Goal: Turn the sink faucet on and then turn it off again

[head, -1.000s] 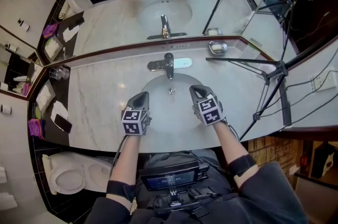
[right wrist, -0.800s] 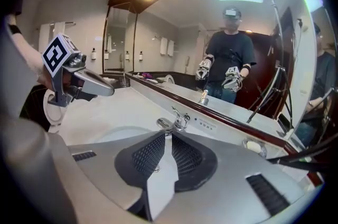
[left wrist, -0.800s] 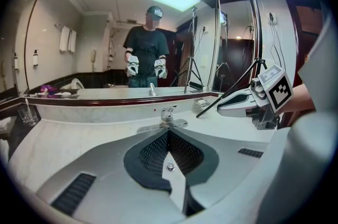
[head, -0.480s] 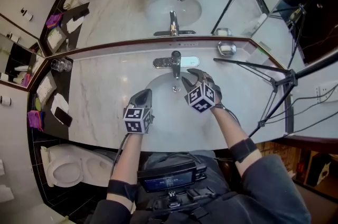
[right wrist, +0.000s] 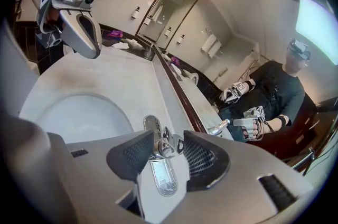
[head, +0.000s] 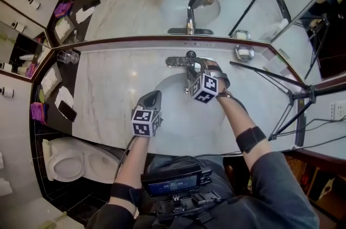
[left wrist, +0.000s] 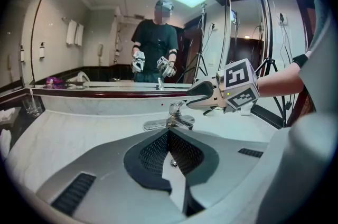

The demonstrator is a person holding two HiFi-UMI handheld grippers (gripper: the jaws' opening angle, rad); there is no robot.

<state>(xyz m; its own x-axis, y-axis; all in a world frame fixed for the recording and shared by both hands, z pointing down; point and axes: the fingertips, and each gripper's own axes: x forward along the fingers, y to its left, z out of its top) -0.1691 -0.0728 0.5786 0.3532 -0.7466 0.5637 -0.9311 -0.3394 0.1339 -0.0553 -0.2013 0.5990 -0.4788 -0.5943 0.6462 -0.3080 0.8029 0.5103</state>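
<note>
My right gripper [right wrist: 166, 150], jaws just opening wide, straddles the faucet lever [right wrist: 162, 180] untouched, its length running back between them; my left gripper [head: 152, 95], closed, hangs farther off.

The right gripper [right wrist: 167, 143] has its jaws apart, having just been opening. The chrome faucet [right wrist: 160, 149] stands between the two ribbed pads, and neither pad clearly presses on it. The white basin [right wrist: 79, 117] lies left of the faucet. The left gripper [right wrist: 90, 48] hangs over the marble counter [right wrist: 119, 70] at upper left. The mirror [right wrist: 237, 33] on the right reflects the person.
</note>
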